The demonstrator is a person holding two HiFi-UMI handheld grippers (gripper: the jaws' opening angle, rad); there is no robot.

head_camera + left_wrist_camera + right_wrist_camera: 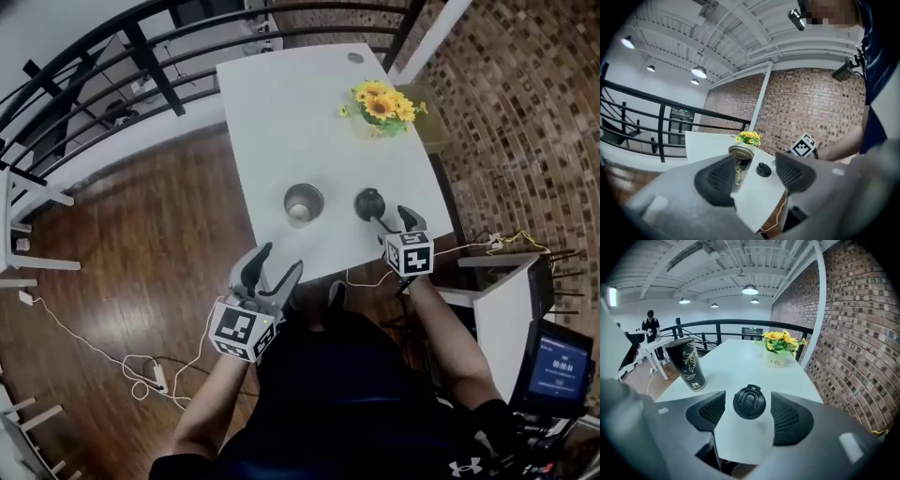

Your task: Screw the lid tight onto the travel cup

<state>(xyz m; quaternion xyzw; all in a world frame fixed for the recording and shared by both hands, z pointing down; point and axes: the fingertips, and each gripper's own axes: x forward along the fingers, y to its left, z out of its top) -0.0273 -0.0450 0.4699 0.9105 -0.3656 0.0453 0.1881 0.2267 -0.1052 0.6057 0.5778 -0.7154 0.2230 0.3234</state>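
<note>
The travel cup (pixel 303 203), black with a pale leaf pattern and a steel rim, stands upright and uncovered on the white table (pixel 281 112). Its black lid (pixel 370 203) lies flat on the table to the cup's right, apart from it. My right gripper (pixel 394 223) is open just behind the lid; in the right gripper view the lid (pixel 749 402) sits ahead between the pads (pixel 710 411), untouched, with the cup (pixel 686 364) further left. My left gripper (pixel 275 265) is open and empty off the table's near edge, above the wooden floor, facing the cup (pixel 739 164) and the lid (pixel 763 170).
A small pot of yellow flowers (pixel 380 108) stands at the table's far right. A black railing (pixel 94 56) runs along the left, a brick wall (pixel 525 112) on the right. White cables (pixel 94 347) lie on the floor. A lit screen (pixel 558 366) sits at lower right.
</note>
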